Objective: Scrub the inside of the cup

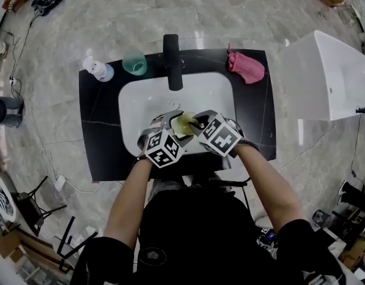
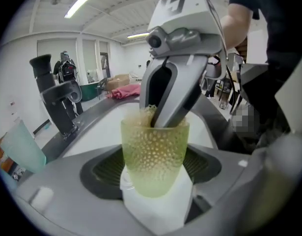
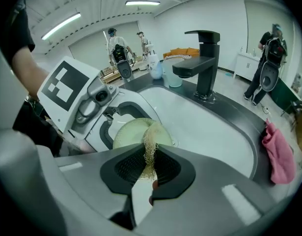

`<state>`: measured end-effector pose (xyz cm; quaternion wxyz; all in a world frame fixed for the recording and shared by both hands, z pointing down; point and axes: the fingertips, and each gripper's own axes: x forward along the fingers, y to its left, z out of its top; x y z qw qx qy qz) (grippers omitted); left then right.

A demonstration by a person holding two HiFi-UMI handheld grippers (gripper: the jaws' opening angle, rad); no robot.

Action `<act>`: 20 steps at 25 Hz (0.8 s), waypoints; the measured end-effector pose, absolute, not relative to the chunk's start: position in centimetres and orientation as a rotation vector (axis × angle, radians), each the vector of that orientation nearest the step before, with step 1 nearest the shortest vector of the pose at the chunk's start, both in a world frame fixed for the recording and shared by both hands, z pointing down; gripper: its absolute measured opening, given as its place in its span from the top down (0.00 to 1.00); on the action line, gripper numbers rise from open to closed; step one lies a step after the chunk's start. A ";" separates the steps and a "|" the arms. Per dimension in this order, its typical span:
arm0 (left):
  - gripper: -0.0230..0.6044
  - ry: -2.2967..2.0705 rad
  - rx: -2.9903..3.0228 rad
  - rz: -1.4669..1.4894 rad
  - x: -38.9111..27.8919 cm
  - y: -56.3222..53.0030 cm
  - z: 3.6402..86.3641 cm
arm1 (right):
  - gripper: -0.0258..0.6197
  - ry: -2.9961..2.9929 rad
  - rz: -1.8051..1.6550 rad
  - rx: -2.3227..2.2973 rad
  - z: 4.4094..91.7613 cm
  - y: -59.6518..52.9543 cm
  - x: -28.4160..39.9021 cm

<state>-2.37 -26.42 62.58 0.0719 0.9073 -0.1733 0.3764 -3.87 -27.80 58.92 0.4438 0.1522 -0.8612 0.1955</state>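
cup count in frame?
2. Yellow-green cup held in the left tongs over the sink; teal cup on the counter, left of the faucet. None seem hidden.

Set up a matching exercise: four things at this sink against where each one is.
Things:
1. yellow-green cup
2. scrubber
3. pink cloth
4. teal cup

Places:
A. on the counter, right of the faucet
B. clamped in the left gripper
C. on the counter, left of the faucet
D. pinched in the right gripper, pushed into a cup's mouth

Pairs: 1-B, 2-D, 3-A, 4-C
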 end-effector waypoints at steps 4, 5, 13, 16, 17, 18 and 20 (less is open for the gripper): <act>0.39 -0.512 2.756 1.191 -2.2 -26.2 61.5 | 0.90 -2.150 0.492 0.329 58.4 -27.1 -4.1; 0.39 -0.507 2.765 1.208 -2.1 -26.1 61.3 | 0.90 -2.151 0.496 0.314 58.3 -26.9 -4.1; 0.39 -0.504 2.810 1.363 -2.2 -25.2 61.0 | 0.90 -2.150 0.595 0.238 57.9 -25.2 -4.3; 0.39 -0.504 2.812 1.408 -2.0 -24.9 61.2 | 0.90 -2.145 0.624 0.211 57.7 -24.7 -4.4; 0.39 -0.500 2.812 1.421 -1.9 -24.7 61.3 | 0.90 -2.144 0.624 0.201 57.7 -24.5 -4.5; 0.39 -0.495 2.812 1.434 -1.8 -24.6 61.4 | 0.90 -2.143 0.619 0.188 57.6 -24.3 -4.5; 0.39 -0.495 2.806 1.448 -1.6 -24.3 61.4 | 0.90 -2.142 0.606 0.162 57.5 -24.0 -4.6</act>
